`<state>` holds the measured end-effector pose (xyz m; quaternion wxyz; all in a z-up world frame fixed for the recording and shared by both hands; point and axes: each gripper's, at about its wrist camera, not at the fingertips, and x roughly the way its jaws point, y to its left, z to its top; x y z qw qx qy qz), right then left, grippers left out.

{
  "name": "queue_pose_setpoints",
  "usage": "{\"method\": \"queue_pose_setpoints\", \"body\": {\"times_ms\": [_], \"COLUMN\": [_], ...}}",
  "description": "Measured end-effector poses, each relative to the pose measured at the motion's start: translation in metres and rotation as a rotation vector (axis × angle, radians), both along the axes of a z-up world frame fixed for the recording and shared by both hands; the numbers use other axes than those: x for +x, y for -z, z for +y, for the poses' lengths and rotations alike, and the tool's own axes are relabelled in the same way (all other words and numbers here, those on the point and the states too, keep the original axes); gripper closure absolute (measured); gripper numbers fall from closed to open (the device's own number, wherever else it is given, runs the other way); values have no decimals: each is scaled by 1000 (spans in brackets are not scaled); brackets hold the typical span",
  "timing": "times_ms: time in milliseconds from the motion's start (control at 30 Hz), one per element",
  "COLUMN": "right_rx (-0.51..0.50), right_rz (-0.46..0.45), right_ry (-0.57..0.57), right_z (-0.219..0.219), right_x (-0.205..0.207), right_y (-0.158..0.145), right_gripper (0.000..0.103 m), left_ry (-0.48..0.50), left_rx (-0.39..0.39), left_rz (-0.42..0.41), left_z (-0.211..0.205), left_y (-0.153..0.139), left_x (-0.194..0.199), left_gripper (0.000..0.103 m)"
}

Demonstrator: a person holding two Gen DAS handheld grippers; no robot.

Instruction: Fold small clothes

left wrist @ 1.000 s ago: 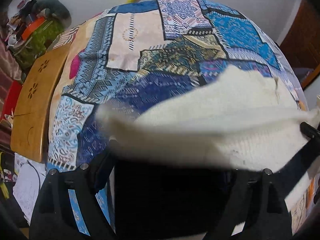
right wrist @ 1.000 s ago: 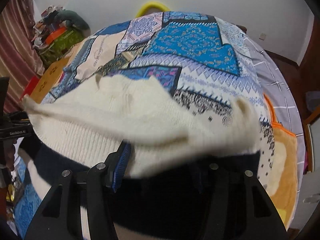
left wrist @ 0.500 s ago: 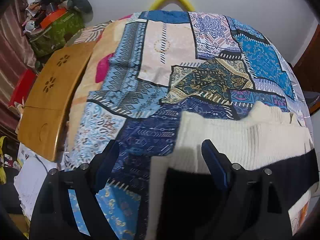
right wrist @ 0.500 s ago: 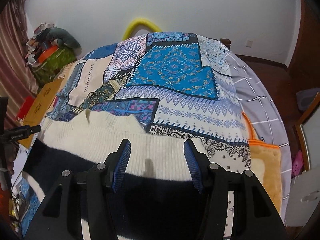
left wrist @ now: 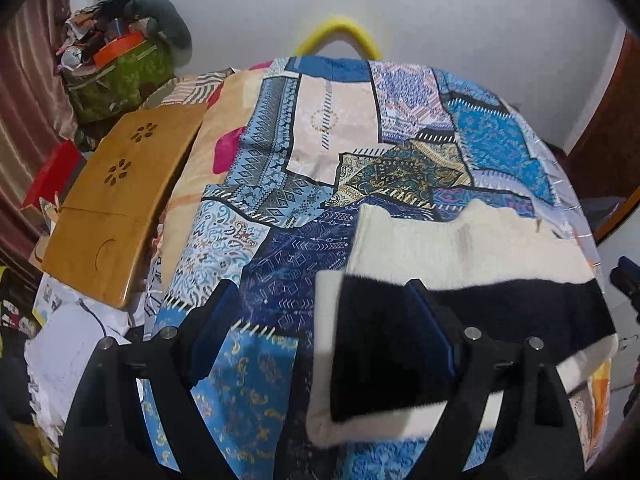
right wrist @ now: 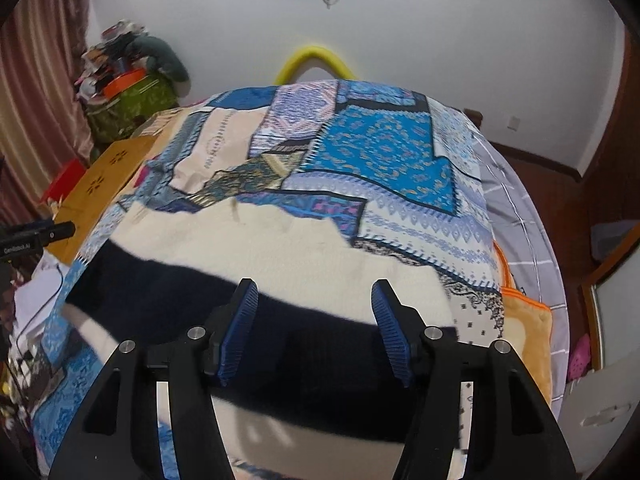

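Observation:
A knit garment in cream (left wrist: 460,248) with a wide black band (left wrist: 520,312) lies flat on the patchwork bedspread (left wrist: 280,184). My left gripper (left wrist: 320,292) hangs open above the garment's left edge, its pads touching nothing. My right gripper (right wrist: 314,286) hovers over the black band (right wrist: 320,360), below the cream part (right wrist: 280,248). Its jaws are opening, with nothing pressed between them. The tip of each gripper shows at the edge of the other view: the right gripper (left wrist: 624,276), the left gripper (right wrist: 36,236).
A wooden lap table (left wrist: 116,200) lies along the bed's left side, with papers (left wrist: 72,352) below it and a cluttered green bag (left wrist: 120,76) behind. A yellow hoop (left wrist: 340,36) stands at the far end. An orange blanket (right wrist: 528,332) lies at the right edge.
The cream cloth that hung blurred across both grippers' jaws now lies flat on the bed. Both grippers have let go, risen and drawn back from it.

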<state>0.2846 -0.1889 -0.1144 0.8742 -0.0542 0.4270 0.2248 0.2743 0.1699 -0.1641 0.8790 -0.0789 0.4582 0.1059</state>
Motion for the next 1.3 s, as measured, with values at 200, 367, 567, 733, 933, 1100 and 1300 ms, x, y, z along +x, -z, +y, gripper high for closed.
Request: {"method": "queue_pose_setpoints", "body": {"times_ms": [200, 367, 567, 733, 933, 1100, 1300], "right_rx": [-7, -3, -30, -54, -70, -38, -10], "right_rz": [2, 10, 36, 73, 102, 123, 140], "right_ry": [-49, -63, -94, -97, -74, -48, -42], "right_z": [28, 47, 69, 76, 68, 56, 50], "right_x": [-20, -33, -44, -45, -44, -42, -40], "right_y": [5, 13, 29, 46, 63, 65, 69], "right_gripper": [47, 36, 36, 35, 24, 22, 21], "left_ry": [-7, -17, -47, -42, -3, 20, 36], "left_rx": [-31, -91, -237, -325, -418, -511, -562], "left_rz": [-31, -17, 29, 66, 111, 164, 163], "left_z": [-3, -5, -2, -6, -20, -31, -39], "left_y": [1, 19, 47, 60, 73, 90, 91], "left_x": [-35, -59, -76, -76, -69, -61, -50], "left_gripper": [19, 19, 19, 19, 19, 19, 19]}}
